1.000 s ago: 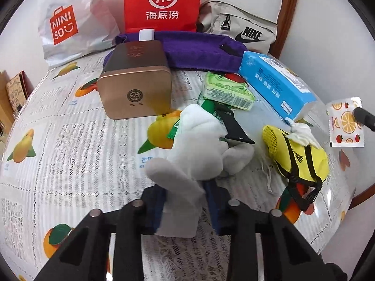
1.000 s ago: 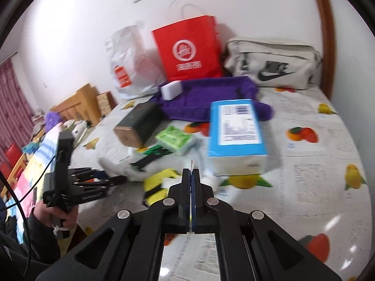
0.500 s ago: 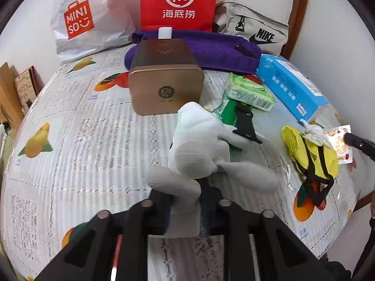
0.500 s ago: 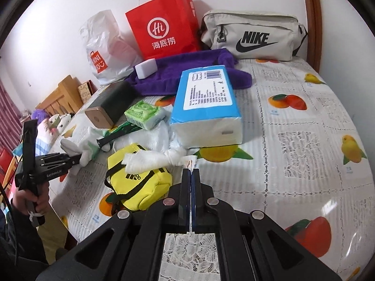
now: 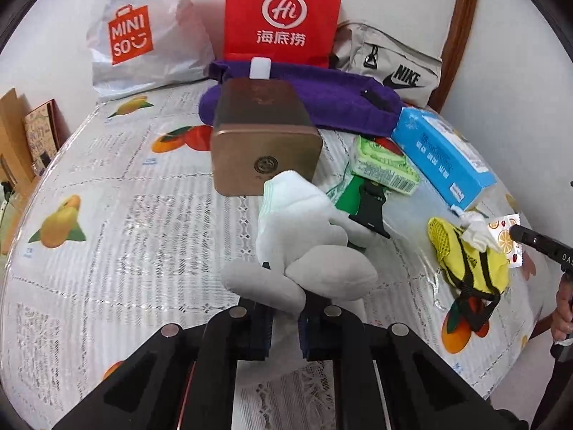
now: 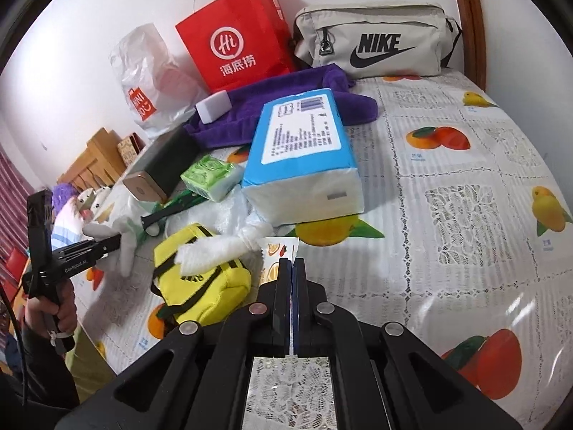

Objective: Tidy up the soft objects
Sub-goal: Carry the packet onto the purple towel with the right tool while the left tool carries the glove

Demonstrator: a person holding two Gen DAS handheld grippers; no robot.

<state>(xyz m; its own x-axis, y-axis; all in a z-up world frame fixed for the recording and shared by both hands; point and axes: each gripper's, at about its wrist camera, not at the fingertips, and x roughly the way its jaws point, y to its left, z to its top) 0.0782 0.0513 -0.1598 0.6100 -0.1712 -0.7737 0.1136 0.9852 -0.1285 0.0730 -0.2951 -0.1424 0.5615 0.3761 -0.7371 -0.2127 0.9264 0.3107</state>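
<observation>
A table [image 6: 465, 186] with a fruit-print cloth stands by a white wall. The gold box [image 5: 263, 147] lies in the middle of it. Just in front of the gold box, the left gripper [image 5: 284, 322] pinches a white and grey sock bundle [image 5: 301, 247] between its two fingers. To the right of the gold box lie a green tissue pack [image 5: 385, 168], a blue tissue pack [image 6: 304, 154] and a yellow pouch [image 6: 200, 283]. Beside the pouch, the right gripper [image 6: 292, 268] is pressed tight on a small fruit-print packet [image 6: 277, 251].

Nike bag [image 5: 390, 68] partly behind red bag [image 5: 283, 14]
</observation>
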